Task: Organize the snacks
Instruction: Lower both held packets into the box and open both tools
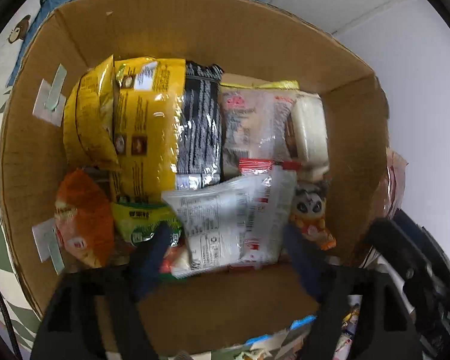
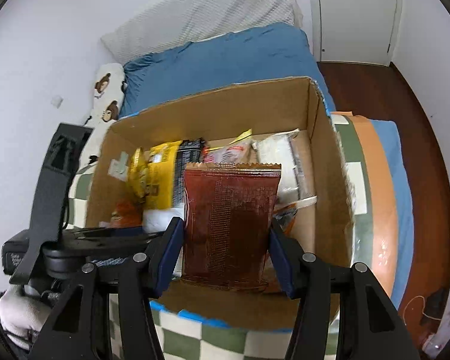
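An open cardboard box (image 1: 195, 36) holds several snacks: yellow bags (image 1: 141, 114), a black packet (image 1: 199, 120), clear wrapped cakes (image 1: 255, 120), an orange bag (image 1: 81, 216), a green packet (image 1: 141, 216) and a panda snack (image 1: 310, 210). My left gripper (image 1: 225, 252) is open just above the box's near side, over a white and red packet (image 1: 231, 219) that lies loose between its fingers. My right gripper (image 2: 226, 249) is shut on a dark red snack packet (image 2: 229, 225), held upright over the near edge of the box (image 2: 327, 180).
The box stands on a green and white checked cover (image 2: 219, 342) on a bed with a blue blanket (image 2: 225, 60) and a white pillow (image 2: 210, 9). The left gripper's body (image 2: 54, 186) shows left of the box. Wooden floor (image 2: 390, 96) lies at right.
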Demonstrator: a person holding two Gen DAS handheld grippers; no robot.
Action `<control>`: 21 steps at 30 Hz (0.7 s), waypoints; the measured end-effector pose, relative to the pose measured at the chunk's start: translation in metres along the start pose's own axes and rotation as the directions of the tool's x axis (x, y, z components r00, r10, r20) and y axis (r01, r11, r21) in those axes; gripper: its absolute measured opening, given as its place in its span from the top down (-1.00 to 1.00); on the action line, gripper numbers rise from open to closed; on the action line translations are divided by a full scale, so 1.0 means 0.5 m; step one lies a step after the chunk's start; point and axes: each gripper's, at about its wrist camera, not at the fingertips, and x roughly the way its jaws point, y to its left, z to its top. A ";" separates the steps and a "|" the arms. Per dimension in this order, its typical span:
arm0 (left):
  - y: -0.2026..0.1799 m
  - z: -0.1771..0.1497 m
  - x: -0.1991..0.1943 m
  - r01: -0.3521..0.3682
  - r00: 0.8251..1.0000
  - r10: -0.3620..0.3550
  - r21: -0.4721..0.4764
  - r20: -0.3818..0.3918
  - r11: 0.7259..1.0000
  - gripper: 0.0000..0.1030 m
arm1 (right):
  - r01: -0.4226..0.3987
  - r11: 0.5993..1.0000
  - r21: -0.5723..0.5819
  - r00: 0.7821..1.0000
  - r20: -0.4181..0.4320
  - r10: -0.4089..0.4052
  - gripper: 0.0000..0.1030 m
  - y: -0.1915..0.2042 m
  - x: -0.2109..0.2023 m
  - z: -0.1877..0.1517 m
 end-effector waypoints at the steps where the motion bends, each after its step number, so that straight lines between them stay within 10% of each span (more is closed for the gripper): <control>1: 0.001 0.003 -0.001 -0.011 1.000 0.011 -0.001 0.011 1.000 -0.59 | 0.015 1.000 0.005 1.000 -0.002 -0.015 -0.13 -0.009 0.008 0.009; 5: -0.007 0.018 -0.001 -0.053 0.998 0.052 0.018 0.030 0.998 -0.59 | 0.071 0.997 0.006 0.997 -0.043 -0.071 -0.25 -0.039 0.042 0.037; 8: -0.020 0.027 -0.006 -0.098 0.993 0.094 0.044 0.067 0.994 -0.60 | 0.111 0.994 -0.002 0.991 -0.072 -0.111 -0.72 -0.055 0.062 0.045; 21: -0.035 0.007 -0.065 -0.213 0.959 0.190 0.095 0.208 0.972 -0.93 | 0.131 0.991 0.021 0.990 -0.053 -0.130 -0.83 -0.067 0.039 0.019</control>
